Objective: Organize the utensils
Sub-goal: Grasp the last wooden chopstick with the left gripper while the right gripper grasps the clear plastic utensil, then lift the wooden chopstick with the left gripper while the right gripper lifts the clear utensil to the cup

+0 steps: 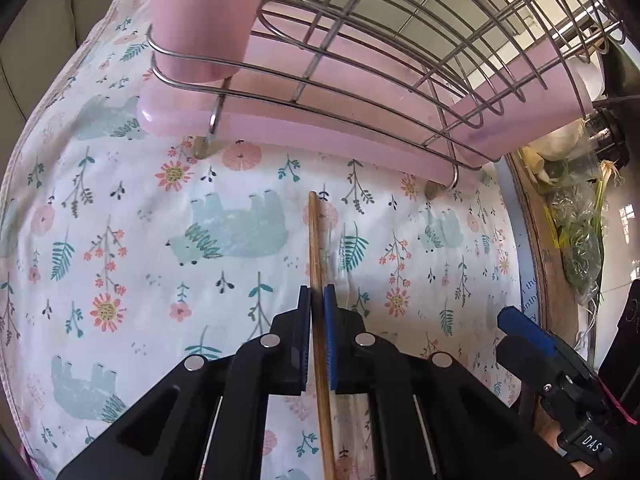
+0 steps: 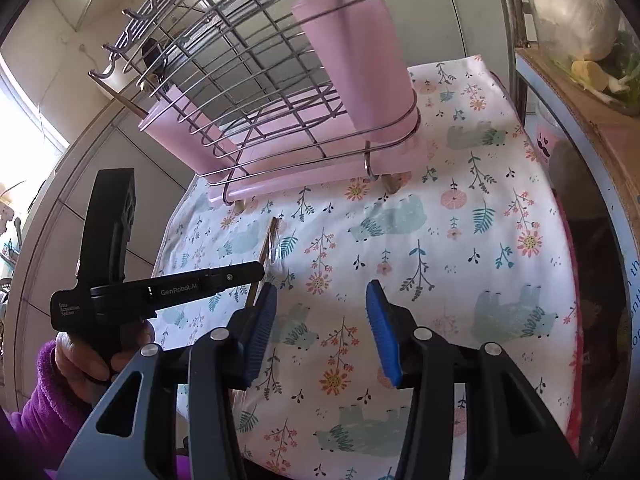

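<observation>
A thin wooden chopstick [image 1: 316, 248] lies lengthwise on the floral cloth [image 1: 120, 220], its far tip pointing toward the rack. My left gripper [image 1: 318, 294] is shut on it, both blue pads pressing its sides. In the right wrist view the left gripper [image 2: 256, 271] comes in from the left, with the chopstick [image 2: 266, 246] sticking out beyond it. My right gripper [image 2: 323, 290] hangs open above the cloth [image 2: 440, 240], nothing between its fingers. One of its blue fingers [image 1: 520, 320] shows at the right of the left wrist view.
A wire dish rack [image 1: 400, 40] on a pink tray [image 1: 320, 136] stands at the back, with a pink utensil cup [image 2: 360, 60] clipped to its end. A cardboard box of vegetables [image 1: 572, 220] borders the cloth's right side. A hand in a purple sleeve [image 2: 36, 400] grips the left tool.
</observation>
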The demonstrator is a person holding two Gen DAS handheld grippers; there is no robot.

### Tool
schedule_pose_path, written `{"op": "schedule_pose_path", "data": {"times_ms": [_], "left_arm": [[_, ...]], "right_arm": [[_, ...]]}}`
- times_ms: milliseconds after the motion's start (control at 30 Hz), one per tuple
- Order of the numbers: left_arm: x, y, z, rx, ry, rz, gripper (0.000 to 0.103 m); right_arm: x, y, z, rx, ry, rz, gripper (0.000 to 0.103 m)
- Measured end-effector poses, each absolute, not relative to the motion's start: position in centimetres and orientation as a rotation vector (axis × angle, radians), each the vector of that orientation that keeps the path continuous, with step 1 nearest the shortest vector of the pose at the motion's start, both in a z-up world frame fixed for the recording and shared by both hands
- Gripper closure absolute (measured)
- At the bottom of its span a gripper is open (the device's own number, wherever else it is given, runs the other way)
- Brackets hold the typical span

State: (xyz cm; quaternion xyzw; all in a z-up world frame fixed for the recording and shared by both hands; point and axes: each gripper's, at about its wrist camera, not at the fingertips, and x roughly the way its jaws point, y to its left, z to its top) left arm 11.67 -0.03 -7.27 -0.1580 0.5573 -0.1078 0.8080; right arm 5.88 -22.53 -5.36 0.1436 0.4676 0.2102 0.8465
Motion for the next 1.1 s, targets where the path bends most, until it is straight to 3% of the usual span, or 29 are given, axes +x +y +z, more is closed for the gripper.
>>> {"op": "schedule_pose_path", "data": {"times_ms": [167, 500, 767, 1100], "left_arm": [[10.7, 3.3, -5.9, -0.336, 1.151, -0.171, 0.097], [10.0, 7.8, -6.3, -0.305, 1.161, -0.115, 0.097], [10.7, 8.4, -7.5, -0.325, 1.209, -0.141, 0.096], [11.3, 7.4, -7.8, -0.280, 1.230, -0.129, 0.095]], "right_arm": [[7.1, -20.5, -6.5, 0.336, 1.067, 0.505, 0.056], [10.6, -15.8, -9.1, 0.402, 1.260, 0.557, 0.069], [11.9, -13.0, -9.7, 0.342, 1.296, 0.508, 0.077], [12.6, -11.1, -10.8, 0.285, 1.294, 0.479, 0.094]]}}
